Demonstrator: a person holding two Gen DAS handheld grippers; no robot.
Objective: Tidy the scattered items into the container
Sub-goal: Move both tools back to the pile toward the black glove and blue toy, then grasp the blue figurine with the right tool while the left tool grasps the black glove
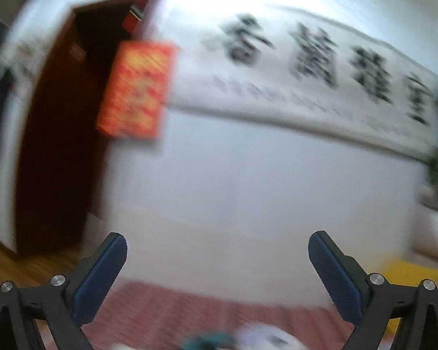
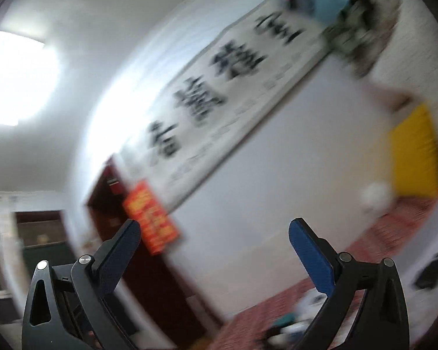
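Both views are motion-blurred and point up at a white wall. My left gripper [image 1: 217, 243] is open, with nothing between its blue-padded fingers. My right gripper [image 2: 214, 229] is open too and tilted, also holding nothing. Low in the left wrist view lies a red patterned cloth [image 1: 207, 312] with blurred teal and white items [image 1: 248, 341] at the bottom edge. In the right wrist view the same red cloth [image 2: 373, 242] carries blurred white and teal items [image 2: 300, 318] and a white round thing [image 2: 376, 197]. A yellow object [image 2: 414, 157] [image 1: 408, 274] stands near the cloth; I cannot tell whether it is the container.
A long calligraphy scroll [image 1: 306, 67] hangs on the wall. A dark wooden door [image 1: 61, 134] with a red poster [image 1: 137, 87] stands at the left. A bright ceiling light [image 2: 14, 78] shows in the right wrist view. A dark item [image 2: 435, 271] lies at the right edge.
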